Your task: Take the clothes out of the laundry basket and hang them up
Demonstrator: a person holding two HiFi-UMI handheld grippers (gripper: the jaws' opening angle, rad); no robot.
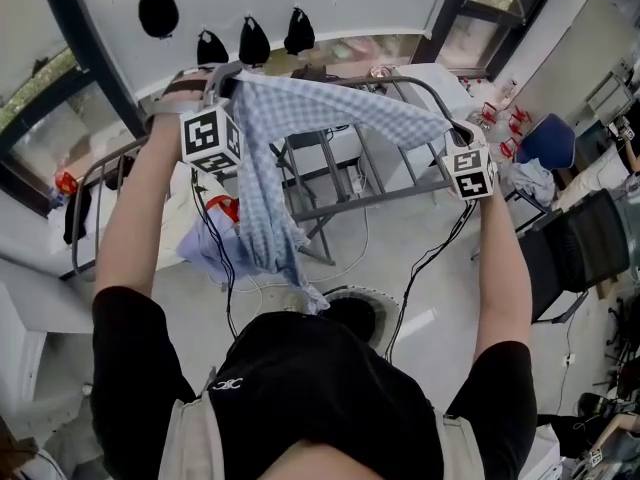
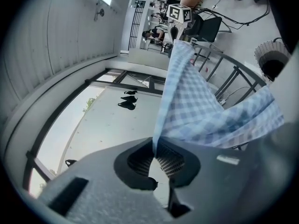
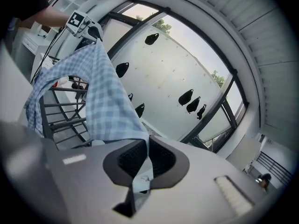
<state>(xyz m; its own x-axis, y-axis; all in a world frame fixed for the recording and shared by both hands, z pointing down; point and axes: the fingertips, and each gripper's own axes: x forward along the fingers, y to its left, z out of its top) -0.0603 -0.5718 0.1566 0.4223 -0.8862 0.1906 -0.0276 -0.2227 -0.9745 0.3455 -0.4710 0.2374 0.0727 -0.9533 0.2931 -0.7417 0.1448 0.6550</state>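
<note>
Grey metal drying rack on floor ahead of person, beneath raised arms. Blue checked cloth held up above rack, top edge stretched between both grippers, long end hanging below left one. Round ribbed basket on floor, under hanging end. Left gripper: jaws pressed together, pinching cloth edge. Right gripper: jaws pressed together, pinching opposite corner, short strip of fabric poking through toward camera.
</note>
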